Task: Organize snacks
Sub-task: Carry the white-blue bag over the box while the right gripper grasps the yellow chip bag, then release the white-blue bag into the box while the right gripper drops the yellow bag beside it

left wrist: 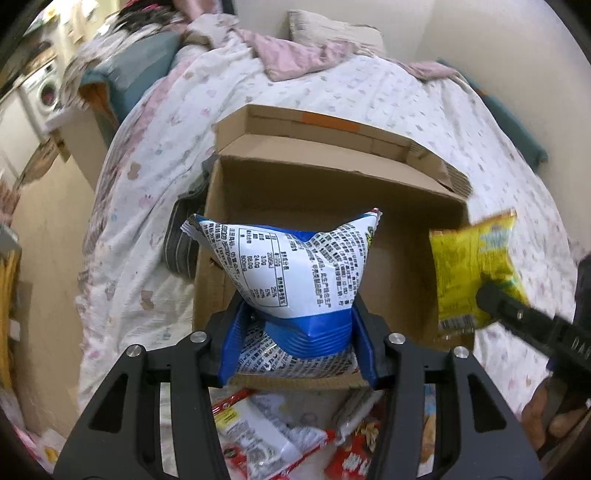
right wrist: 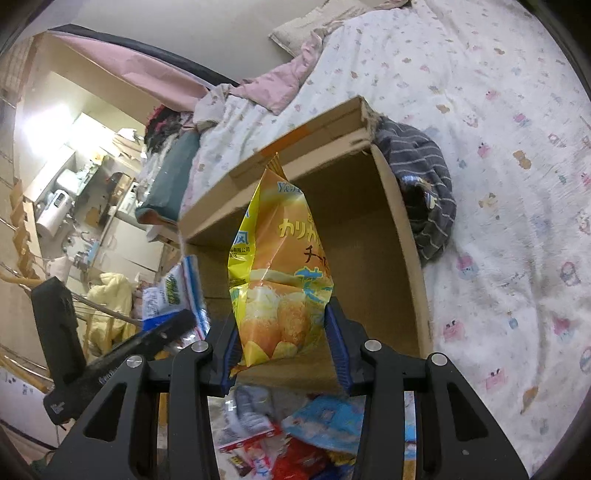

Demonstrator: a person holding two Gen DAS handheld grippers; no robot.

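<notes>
My left gripper (left wrist: 301, 334) is shut on a white and blue snack bag (left wrist: 291, 266) and holds it over the near edge of an open cardboard box (left wrist: 332, 195) on the bed. My right gripper (right wrist: 282, 341) is shut on a yellow snack bag (right wrist: 277, 280), also held over the box (right wrist: 369, 236). The yellow bag (left wrist: 476, 273) and the right gripper's finger (left wrist: 517, 314) show at the right of the left wrist view. The white and blue bag (right wrist: 173, 291) shows at the left of the right wrist view. Several snack packs (left wrist: 280, 435) lie below the grippers.
The box sits on a bed with a white patterned cover (left wrist: 369, 92). A dark striped cloth (right wrist: 424, 192) lies against the box's side. Pink bedding and a pillow (left wrist: 325, 33) lie at the bed's far end. A washing machine (left wrist: 44, 92) stands far left.
</notes>
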